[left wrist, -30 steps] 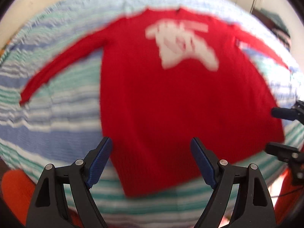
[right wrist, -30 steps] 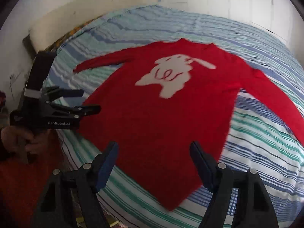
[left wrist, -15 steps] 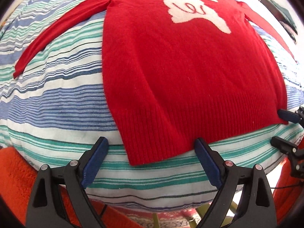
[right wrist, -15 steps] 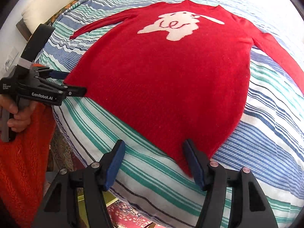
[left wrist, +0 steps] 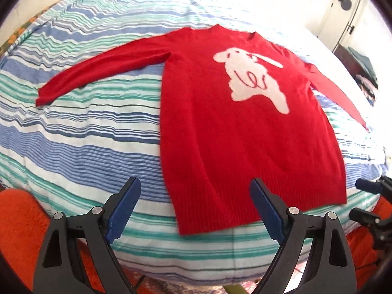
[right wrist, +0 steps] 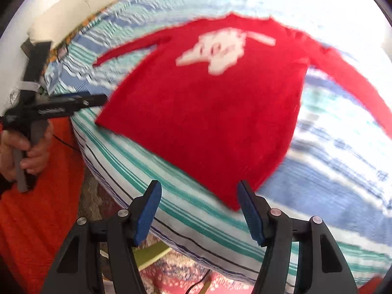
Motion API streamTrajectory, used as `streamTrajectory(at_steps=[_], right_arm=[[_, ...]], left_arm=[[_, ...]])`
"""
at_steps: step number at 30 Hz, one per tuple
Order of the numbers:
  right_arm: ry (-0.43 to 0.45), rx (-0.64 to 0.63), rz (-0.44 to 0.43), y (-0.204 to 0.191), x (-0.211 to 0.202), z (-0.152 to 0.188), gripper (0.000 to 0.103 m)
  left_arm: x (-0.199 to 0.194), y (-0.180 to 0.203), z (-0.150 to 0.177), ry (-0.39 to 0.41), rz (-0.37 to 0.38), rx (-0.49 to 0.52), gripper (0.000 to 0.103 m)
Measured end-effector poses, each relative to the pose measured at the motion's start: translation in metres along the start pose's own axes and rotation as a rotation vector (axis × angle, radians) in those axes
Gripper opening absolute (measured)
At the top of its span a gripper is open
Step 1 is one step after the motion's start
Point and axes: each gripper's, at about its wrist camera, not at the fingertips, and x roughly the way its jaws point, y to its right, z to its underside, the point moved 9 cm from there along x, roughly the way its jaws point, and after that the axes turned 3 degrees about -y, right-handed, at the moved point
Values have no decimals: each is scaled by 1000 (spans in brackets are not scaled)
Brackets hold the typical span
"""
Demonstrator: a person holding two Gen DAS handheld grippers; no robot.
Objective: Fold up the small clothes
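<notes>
Red sweater [left wrist: 235, 132] lies flat, sleeves spread, on my striped bed [left wrist: 80, 142] (white animal motif up). My left hand-held gripper [left wrist: 194, 207] and right hand-held gripper [right wrist: 199, 207] hover released, near its hem, touching nothing.

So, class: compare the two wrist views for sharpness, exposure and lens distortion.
Left wrist view: sharp, the red sweater crisp; the striped bedspread bows from the fisheye; far edge blown out white. Right wrist view: motion-blurred, the sweater's white motif smeared; top right overexposed; dark vignette corners in both.
</notes>
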Motion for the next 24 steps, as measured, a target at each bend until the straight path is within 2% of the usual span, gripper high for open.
streamTrajectory(at_steps=[5,9,16,21,24], right_arm=[[-12,-4,-22,-6,16,-12,64],[-144,43,-42,-1,50,16,64],[-122,82,-71,4,38,22,66],[7,38,-36,-3,5,2,66],[-23,56,-38,-1,11,3,67]], left_arm=[[1,2,12,-18,-45,57,92],[5,1,16,-29,-54,65,92],[3,-2,9,-3,-66,50,92],[2,-5,8,4,-71,44,92],[3,-5,7,2,-81,48,92]])
